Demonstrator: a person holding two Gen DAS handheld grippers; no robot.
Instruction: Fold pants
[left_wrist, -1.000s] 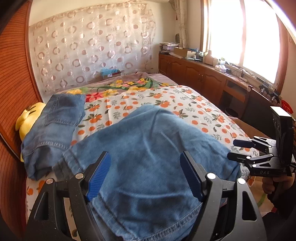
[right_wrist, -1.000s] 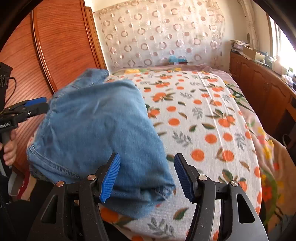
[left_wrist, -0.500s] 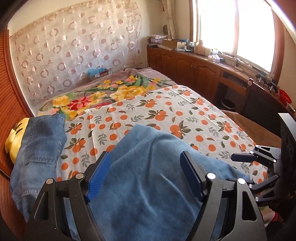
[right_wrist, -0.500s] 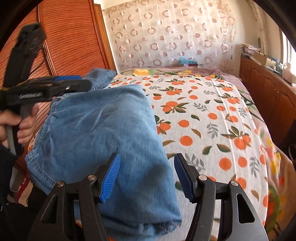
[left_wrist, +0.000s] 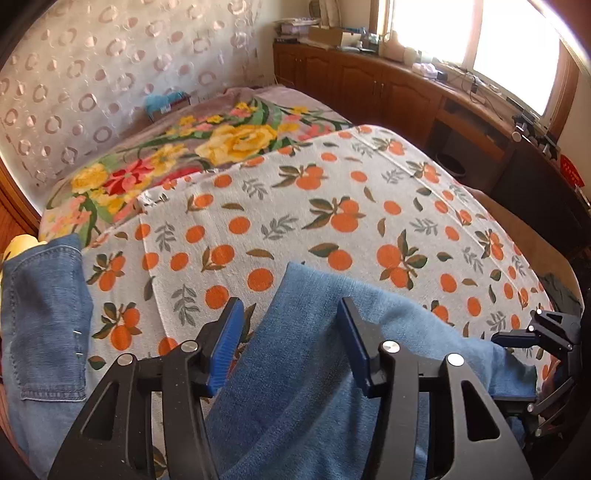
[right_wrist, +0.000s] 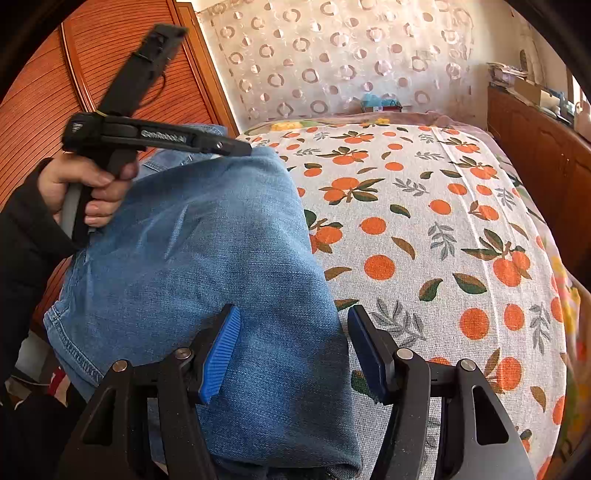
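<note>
Folded light-blue denim pants (right_wrist: 221, 258) lie on the near edge of the bed, also in the left wrist view (left_wrist: 332, 369). My left gripper (left_wrist: 290, 343) is open, hovering above the far left corner of the pants, jaws apart with fabric showing beneath. From the right wrist view it (right_wrist: 236, 147) hangs over the pants' far edge, held in a hand. My right gripper (right_wrist: 291, 350) is open above the pants' near right edge; it also shows in the left wrist view (left_wrist: 517, 338). A second pair of jeans (left_wrist: 44, 314) lies at the left.
The bed has an orange-print sheet (left_wrist: 332, 206) and a floral blanket (left_wrist: 221, 144) behind. A wooden wardrobe (right_wrist: 48, 92) stands at left, wooden cabinets (left_wrist: 388, 85) under the window at right. A yellow plush (left_wrist: 22, 243) peeks beside the second jeans.
The left gripper has moved forward and rightward over the pants, so more bed shows ahead. The pants have settled flatter on the bed. The right gripper stays open over them.
</note>
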